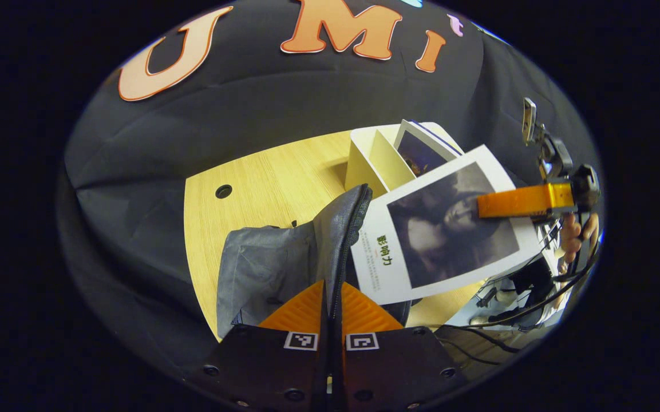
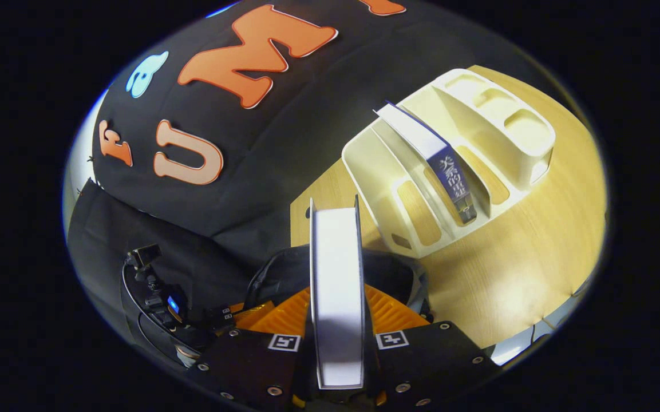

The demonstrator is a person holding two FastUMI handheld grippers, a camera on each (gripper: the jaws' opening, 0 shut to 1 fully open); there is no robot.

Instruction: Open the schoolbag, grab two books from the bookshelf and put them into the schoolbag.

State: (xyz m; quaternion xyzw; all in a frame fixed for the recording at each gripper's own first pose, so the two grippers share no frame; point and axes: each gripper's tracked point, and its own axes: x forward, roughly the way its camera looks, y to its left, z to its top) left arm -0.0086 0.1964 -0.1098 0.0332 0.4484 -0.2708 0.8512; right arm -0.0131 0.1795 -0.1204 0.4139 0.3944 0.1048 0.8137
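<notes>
My left gripper (image 1: pixel 332 292) is shut on the upright zipper edge of the grey schoolbag (image 1: pixel 267 263), holding the bag's mouth open on the wooden table (image 1: pixel 261 183). Over the bag's opening hangs a white book with a dark portrait cover (image 1: pixel 444 229), gripped at its far side by my right gripper (image 1: pixel 484 205). In the right gripper view that book (image 2: pixel 335 257) is edge on, and my right gripper (image 2: pixel 335 292) is shut on it above the dark bag (image 2: pixel 392 274). Behind stands the cream bookshelf (image 2: pixel 478 114), with a blue-spined book (image 2: pixel 444 166) leaning in one slot.
The bookshelf (image 1: pixel 367 157) with its remaining book (image 1: pixel 421 151) stands just behind the bag. A round cable hole (image 1: pixel 224 191) lies in the table's left part. A hand (image 1: pixel 579 234) and loose cables (image 1: pixel 536 297) are at the right, off the table's edge.
</notes>
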